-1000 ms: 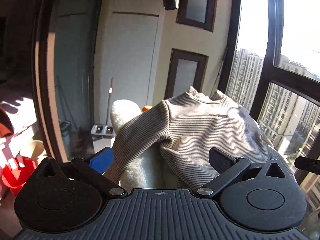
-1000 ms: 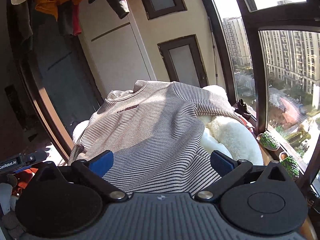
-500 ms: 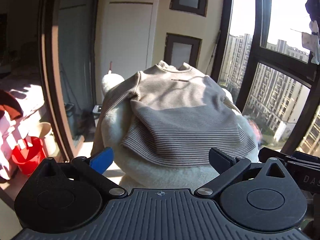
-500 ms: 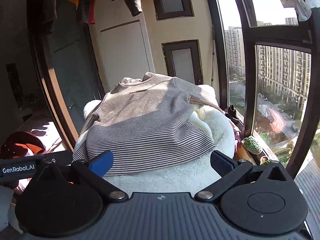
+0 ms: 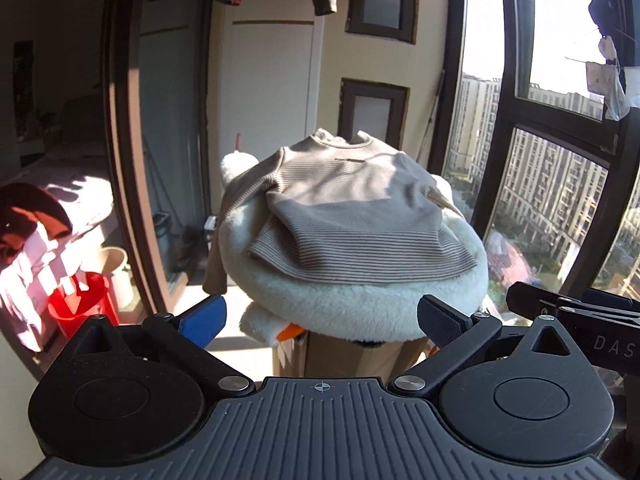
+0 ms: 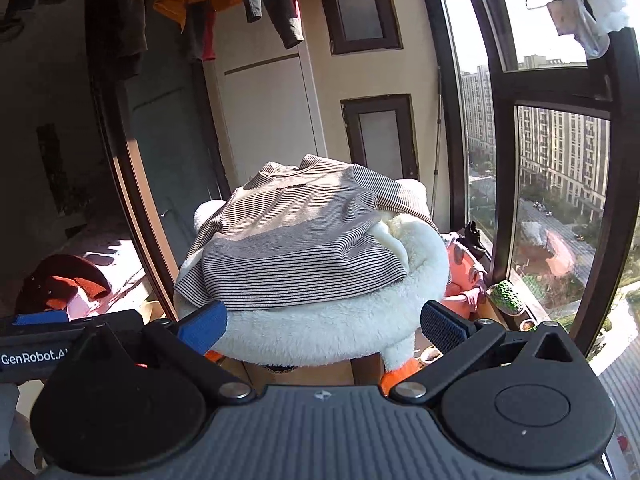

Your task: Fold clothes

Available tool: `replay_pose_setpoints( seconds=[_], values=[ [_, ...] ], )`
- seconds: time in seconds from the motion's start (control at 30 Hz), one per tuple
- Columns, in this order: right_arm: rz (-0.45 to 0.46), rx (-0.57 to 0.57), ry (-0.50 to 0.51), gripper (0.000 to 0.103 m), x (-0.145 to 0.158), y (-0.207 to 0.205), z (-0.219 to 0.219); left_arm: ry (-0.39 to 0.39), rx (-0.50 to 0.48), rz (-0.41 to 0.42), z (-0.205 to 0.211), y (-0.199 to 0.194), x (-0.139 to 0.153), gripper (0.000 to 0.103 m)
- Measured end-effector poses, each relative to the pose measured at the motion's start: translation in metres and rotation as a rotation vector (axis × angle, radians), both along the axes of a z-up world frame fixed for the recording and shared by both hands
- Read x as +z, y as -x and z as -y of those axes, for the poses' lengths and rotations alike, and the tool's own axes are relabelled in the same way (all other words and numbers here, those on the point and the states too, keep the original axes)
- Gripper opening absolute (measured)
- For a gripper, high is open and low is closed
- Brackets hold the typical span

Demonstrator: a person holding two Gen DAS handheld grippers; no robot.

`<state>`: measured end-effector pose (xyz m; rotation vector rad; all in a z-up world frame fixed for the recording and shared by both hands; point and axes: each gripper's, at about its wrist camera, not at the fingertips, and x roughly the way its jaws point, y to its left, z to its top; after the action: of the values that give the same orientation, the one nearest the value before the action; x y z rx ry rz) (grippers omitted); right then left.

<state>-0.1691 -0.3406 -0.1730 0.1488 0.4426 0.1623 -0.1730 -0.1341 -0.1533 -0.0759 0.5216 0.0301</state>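
Striped sweater (image 5: 360, 216) lies flat on fleecy cushion (image 5: 360, 312); left gripper (image 5: 322, 320) and right gripper (image 6: 324, 322) spread, empty. Recommend pinching sleeve cuffs first.

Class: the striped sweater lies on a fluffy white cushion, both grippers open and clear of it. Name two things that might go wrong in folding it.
The left sleeve hangs off the fluffy white cushion; pulling may drag the striped sweater off. The soft cushion may give, so folds may shift.
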Motion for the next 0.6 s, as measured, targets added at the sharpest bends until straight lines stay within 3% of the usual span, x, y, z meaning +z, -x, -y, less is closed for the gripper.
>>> replay_pose_setpoints(
  seconds=[0.6],
  values=[
    [-0.022,-0.012,0.073,0.103,-0.009,0.018,-0.001,-0.029,-0.014,-0.028,0.018,0.024,-0.009,0.103]
  ],
)
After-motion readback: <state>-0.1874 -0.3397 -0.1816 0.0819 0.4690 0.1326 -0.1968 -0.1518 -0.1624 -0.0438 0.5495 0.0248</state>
